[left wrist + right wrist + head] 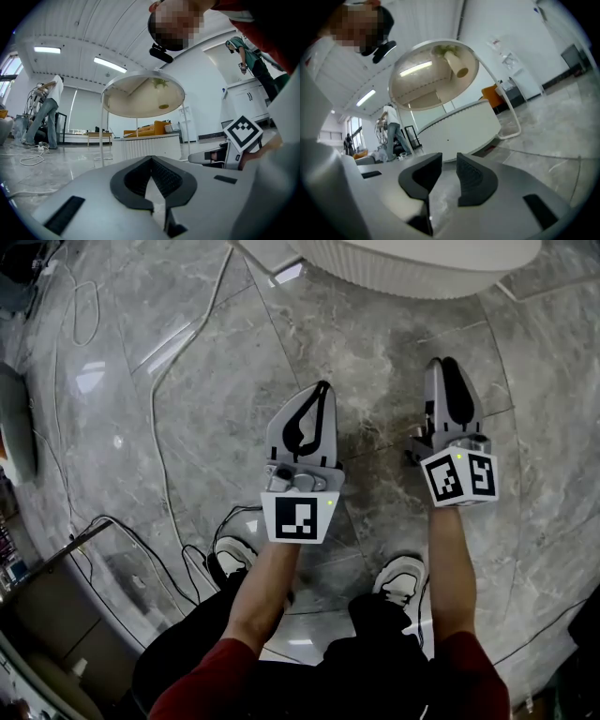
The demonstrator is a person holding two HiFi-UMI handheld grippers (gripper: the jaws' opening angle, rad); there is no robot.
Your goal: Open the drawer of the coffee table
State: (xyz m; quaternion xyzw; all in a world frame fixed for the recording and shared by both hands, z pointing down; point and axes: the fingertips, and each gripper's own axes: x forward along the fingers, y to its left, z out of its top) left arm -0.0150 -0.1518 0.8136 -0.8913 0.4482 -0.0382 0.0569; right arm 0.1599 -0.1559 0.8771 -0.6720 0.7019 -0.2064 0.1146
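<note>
– White, ribbed, round: that low coffee table (424, 266) at the top edge of the head view is the one. How will its drawer handle?
– Stiffly, I'd judge. It should be a rigid panel on runners, and the smooth painted ribs are probably slippery to pinch. The table looks heavy enough to stay put under a level pull.
– Where to take hold?
– The right gripper view shows a small dark dot (447, 139) on the curved wall. It may be a pull, but it is too small to tell. No drawer seam shows in any view. If it is a knob, pinch it; otherwise hook an edge.
– Are the claws ready?
– The left gripper (324, 385) has its pads pressed together, with nothing in them. The right gripper (442, 362) has a narrow gap between its pads, and that is empty too. Both hang over the grey marble floor (375, 343), well short of the table.
– What does the head view miss?
– The table's side altogether: it sees only the rim from above. The gripper views look level and catch that wall. They also show a side table (143, 96) with a round tinted top close by, and people (44, 112) far back.
– And the other way round?
– Only the head view shows the cables (155, 409) across the floor and the wearer's shoes (405, 579).
</note>
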